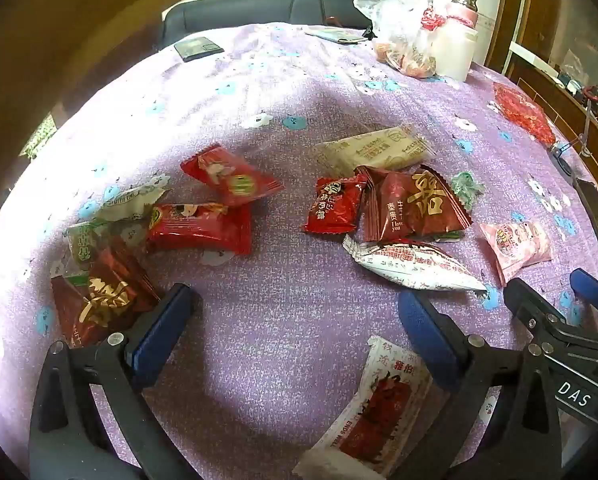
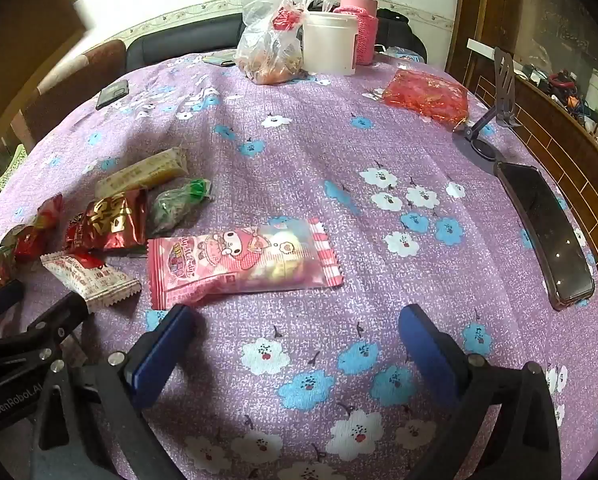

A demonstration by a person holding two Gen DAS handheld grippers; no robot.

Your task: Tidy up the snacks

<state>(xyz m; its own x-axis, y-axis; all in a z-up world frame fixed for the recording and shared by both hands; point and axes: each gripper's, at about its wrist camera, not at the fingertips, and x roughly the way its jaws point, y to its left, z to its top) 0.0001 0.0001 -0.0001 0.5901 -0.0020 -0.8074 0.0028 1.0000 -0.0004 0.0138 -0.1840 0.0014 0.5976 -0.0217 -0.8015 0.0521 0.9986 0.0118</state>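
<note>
A round table with a purple flowered cloth (image 2: 339, 152) fills both views. At its far side stand a clear plastic bag (image 2: 269, 40), a white tub (image 2: 330, 42) and a bottle in a pink knitted cover (image 2: 361, 20), close together; a dark phone (image 2: 547, 232) lies near the right edge. The left gripper (image 1: 291, 312) hangs above the cloth with both blue fingers wide apart, and it holds nothing. The right gripper (image 2: 297, 332) is also wide open and empty, just behind the pink packet (image 2: 243, 262), which lies flat on the cloth, apart from the other snacks. Two groups of snacks lie before the left gripper. In the right group a dark red packet with gold letter (image 1: 415, 204) lies partly over a cream packet (image 1: 375, 150) and touches a small red packet (image 1: 333, 206); a white packet (image 1: 415, 266) lies just in front. In the left group two bright red packets (image 1: 219, 204) overlap. One more white and red packet (image 1: 379, 404) lies between the left gripper's fingers, near the right one.
</note>
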